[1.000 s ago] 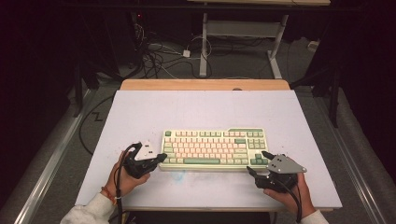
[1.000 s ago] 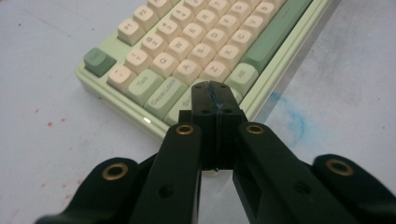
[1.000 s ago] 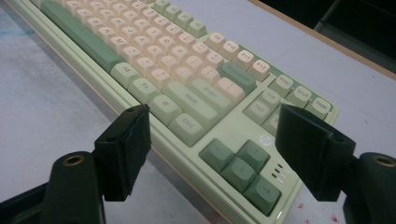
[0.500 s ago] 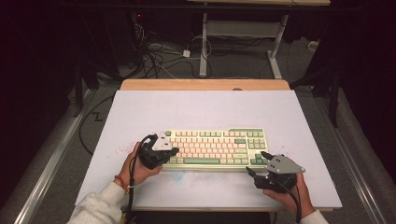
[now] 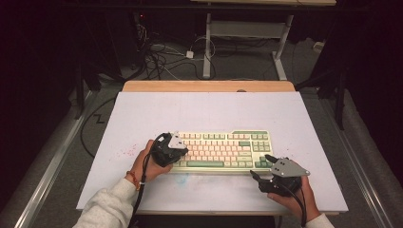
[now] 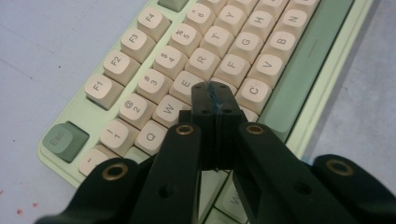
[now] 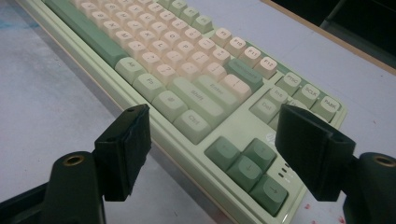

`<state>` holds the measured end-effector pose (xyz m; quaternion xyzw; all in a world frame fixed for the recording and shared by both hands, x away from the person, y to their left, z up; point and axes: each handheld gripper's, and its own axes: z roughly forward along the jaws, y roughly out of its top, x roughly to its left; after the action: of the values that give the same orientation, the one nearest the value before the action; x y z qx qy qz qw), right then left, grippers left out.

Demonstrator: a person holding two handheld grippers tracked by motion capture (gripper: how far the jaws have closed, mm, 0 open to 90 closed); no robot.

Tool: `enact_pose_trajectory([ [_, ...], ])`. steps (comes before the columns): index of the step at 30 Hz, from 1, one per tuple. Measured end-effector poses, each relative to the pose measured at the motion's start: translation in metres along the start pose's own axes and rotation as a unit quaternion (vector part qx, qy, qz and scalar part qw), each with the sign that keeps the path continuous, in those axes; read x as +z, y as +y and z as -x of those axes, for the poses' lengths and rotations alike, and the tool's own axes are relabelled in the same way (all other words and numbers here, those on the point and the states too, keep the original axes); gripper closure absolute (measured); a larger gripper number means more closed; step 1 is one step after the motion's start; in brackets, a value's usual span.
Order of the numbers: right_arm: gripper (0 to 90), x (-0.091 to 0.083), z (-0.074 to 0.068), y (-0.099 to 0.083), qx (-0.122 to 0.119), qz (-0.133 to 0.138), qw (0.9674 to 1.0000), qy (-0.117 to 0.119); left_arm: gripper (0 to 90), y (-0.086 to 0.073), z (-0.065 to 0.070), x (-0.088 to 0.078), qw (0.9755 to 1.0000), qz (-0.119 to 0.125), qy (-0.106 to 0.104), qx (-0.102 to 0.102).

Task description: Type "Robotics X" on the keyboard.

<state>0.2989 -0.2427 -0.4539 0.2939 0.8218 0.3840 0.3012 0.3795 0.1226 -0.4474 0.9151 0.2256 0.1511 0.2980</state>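
On the table: keyboard [image 5: 221, 149] lies flat on the white table [image 5: 209, 109], near the person's edge, long side facing them.
Left gripper: left gripper [image 6: 213, 93] has its jaws pressed together with nothing between them; the joined tips hang over the letter keys, about at the D key, between the E key [image 6: 186, 84] and the C key [image 6: 253, 91]. Whether they touch a cap I cannot tell.
Right gripper: right gripper [image 7: 212, 154] stands wide apart and holds nothing; it sits just off the keyboard's right front corner, by the arrow keys [image 7: 247, 163].
Work in hand: looks like key pressing with the closed tips as a poker.
Done so far: judging from the pictures, the tip is placed over the left letter block; no key looks sunk.
Left to do: likely the press itself, then any further keys; the right one seems to wait or to steady the board.
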Motion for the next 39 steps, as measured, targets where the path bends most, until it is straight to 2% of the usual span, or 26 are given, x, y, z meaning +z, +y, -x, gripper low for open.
enact_pose_trajectory([
  [19, 27.3, 0.000, 0.000, 0.000, 0.001, -0.001, 1.0000, 0.003, 87.2, 0.002, -0.002, 0.005, 1.0000, -0.005, 0.002, 0.002],
  [21, 27.4, 0.000, 0.000, 0.000, 0.001, -0.002, 1.0000, 0.003, 87.3, 0.002, -0.002, 0.007, 0.9999, -0.016, -0.002, 0.005],
  [26, 27.4, 0.001, -0.001, 0.000, 0.000, -0.004, 1.0000, 0.004, 87.3, 0.003, 0.001, 0.006, 0.9999, -0.011, 0.005, 0.012],
  [39, 27.6, -0.001, 0.001, 0.000, 0.000, 0.000, 1.0000, 0.001, 86.7, 0.005, 0.002, -0.005, 0.9997, 0.011, 0.018, 0.015],
])
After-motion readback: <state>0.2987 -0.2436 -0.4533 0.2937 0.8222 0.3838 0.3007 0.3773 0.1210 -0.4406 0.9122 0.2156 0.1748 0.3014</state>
